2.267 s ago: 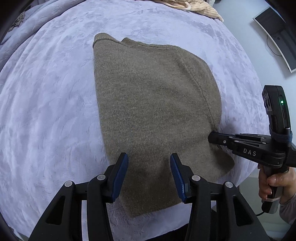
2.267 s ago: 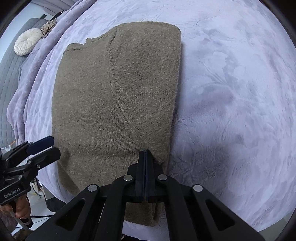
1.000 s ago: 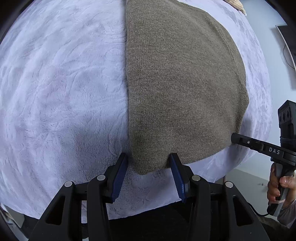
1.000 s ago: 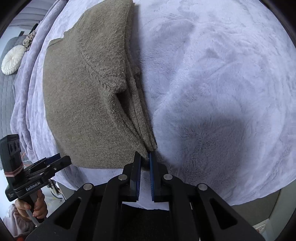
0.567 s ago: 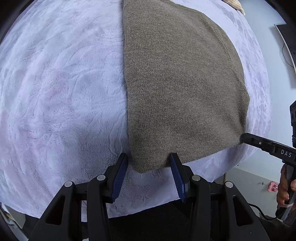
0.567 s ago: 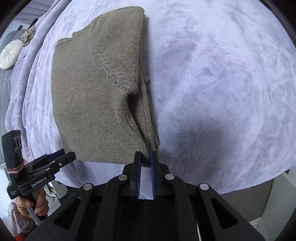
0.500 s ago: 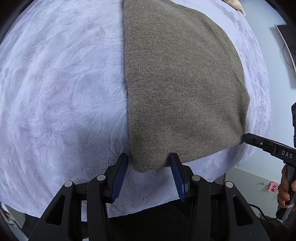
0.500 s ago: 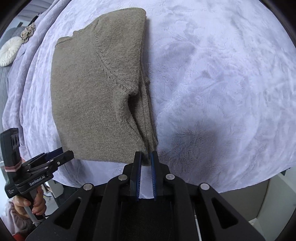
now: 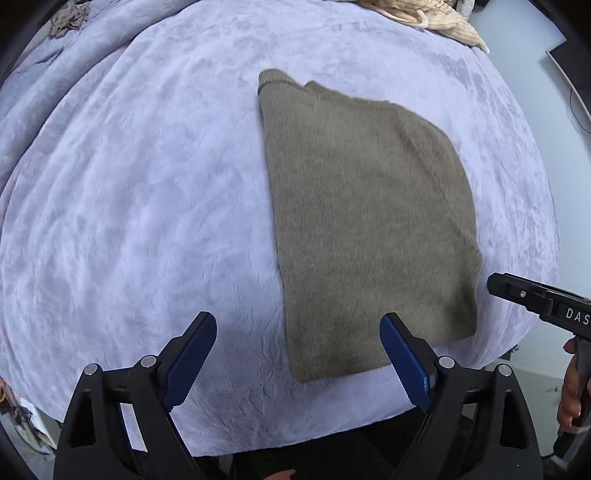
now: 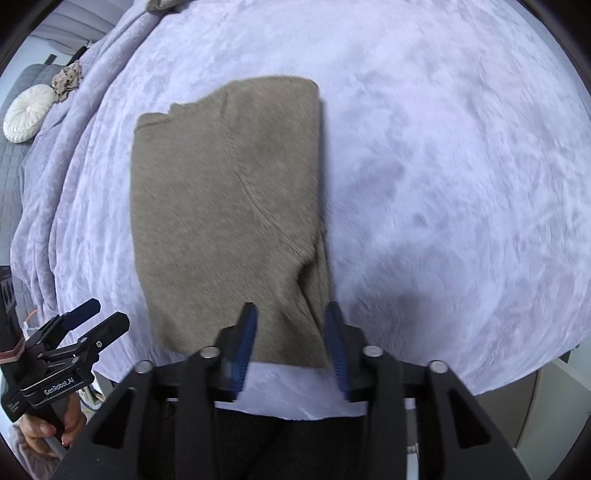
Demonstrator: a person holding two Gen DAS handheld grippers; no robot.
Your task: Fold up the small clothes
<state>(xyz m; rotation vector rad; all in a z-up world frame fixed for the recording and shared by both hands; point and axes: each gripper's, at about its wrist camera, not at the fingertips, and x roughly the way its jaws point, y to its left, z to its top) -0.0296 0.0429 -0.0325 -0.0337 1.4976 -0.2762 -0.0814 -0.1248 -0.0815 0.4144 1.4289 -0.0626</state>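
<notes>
Sweater: olive-brown knit sweater (image 9: 369,221), folded into a tall narrow shape, lying flat on the lavender blanket (image 9: 129,203); neck end away from the cameras, hem end near the blanket's front edge.
Sweater surface: in the right wrist view a diagonal seam crosses it and a soft ridge of cloth stands up near the hem on the right side; that view is slightly blurred.
Left gripper (image 9: 299,358): jaws have just been opening and now stand wide, blue pads well apart; the sweater's near left corner shows between the fingers but below them, neither pad touching it.
Right gripper (image 10: 291,336): jaws have just been opening and stand partly apart; the sweater's near right corner shows between the blue pads, and neither pad presses on it.
Hands: fingers of the person's right hand (image 9: 570,387) wrap that gripper's handle at the edge of the left wrist view; the left hand (image 10: 51,432) grips its handle at the lower left of the right wrist view.
Blanket: plush, covers the whole bed, bunched in folds along the far left.
Surroundings: round white cushion (image 10: 26,110) on a grey quilted surface beyond the blanket; cream knitted garment (image 9: 424,14) at the far edge of the bed.
</notes>
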